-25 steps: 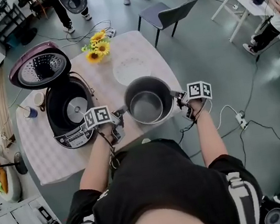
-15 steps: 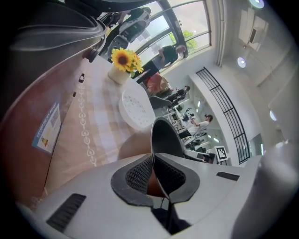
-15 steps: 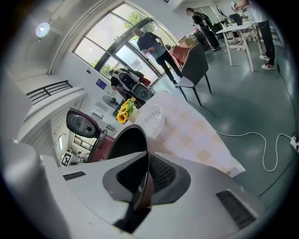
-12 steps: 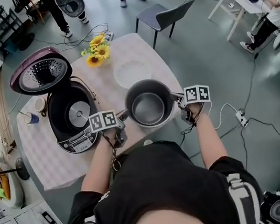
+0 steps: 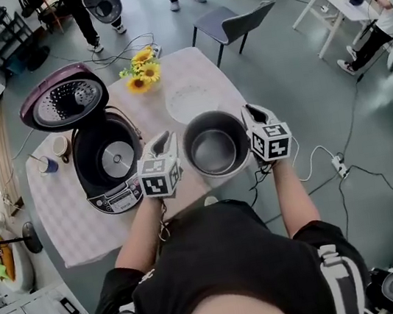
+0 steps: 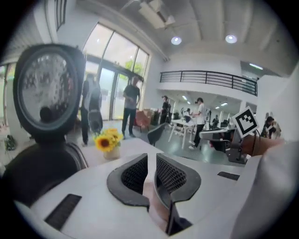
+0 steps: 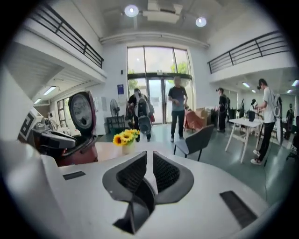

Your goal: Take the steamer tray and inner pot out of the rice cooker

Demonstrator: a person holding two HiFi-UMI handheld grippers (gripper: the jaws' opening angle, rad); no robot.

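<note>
Left gripper: held out in front of the torso and pointing toward the far side, tilted slightly downward. The left marker cube sits at its near end, facing up. The jaws stand a narrow slit apart and are opening, and the left gripper view shows nothing between them.

Right gripper: about level with the left one and well apart from it to the right, pointing the same way. The right marker cube is likewise on top. The jaws are closed to a thin slit and hold nothing.

Left forearm and right forearm: bare, extended forward, roughly parallel. The hands are largely hidden beneath the cubes.
</note>
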